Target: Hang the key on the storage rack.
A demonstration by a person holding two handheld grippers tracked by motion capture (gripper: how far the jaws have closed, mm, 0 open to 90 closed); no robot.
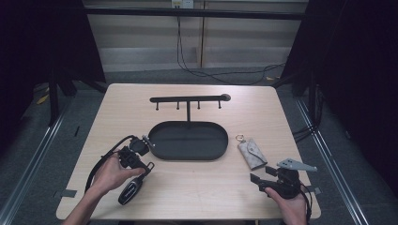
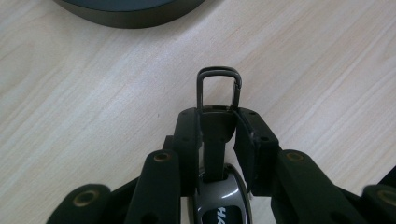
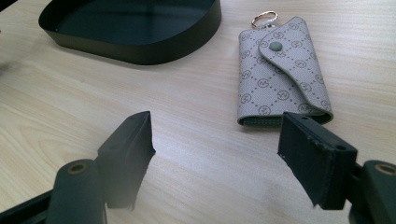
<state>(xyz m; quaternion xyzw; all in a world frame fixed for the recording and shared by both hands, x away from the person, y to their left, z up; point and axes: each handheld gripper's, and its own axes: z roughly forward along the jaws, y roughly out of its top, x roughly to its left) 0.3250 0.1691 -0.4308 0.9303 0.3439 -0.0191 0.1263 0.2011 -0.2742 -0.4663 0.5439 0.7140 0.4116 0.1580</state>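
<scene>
Car key fob (image 1: 132,189) — clamped in left gripper (image 2: 218,122), lower body cut off by frame; metal loop (image 2: 218,86) protrudes. Right gripper (image 3: 217,154) jaws apart, empty — key pouch (image 3: 280,74) just beyond.

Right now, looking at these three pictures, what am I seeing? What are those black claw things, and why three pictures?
A person sits at a wooden table and holds a hand tool in each hand; each tool has two black jaws that pinch like tongs. One picture comes from a camera above, looking down on the table. The other two come from small cameras riding on the tools, looking along their jaws.

On the table stands a black oval tray with a hook rack rising behind it. Beside the tray lies a patterned grey key pouch with a small ring.

The left gripper is shut on a dark key fob, near its metal loop. The right gripper is open, with nothing between its jaws, pointing toward the pouch.
</scene>
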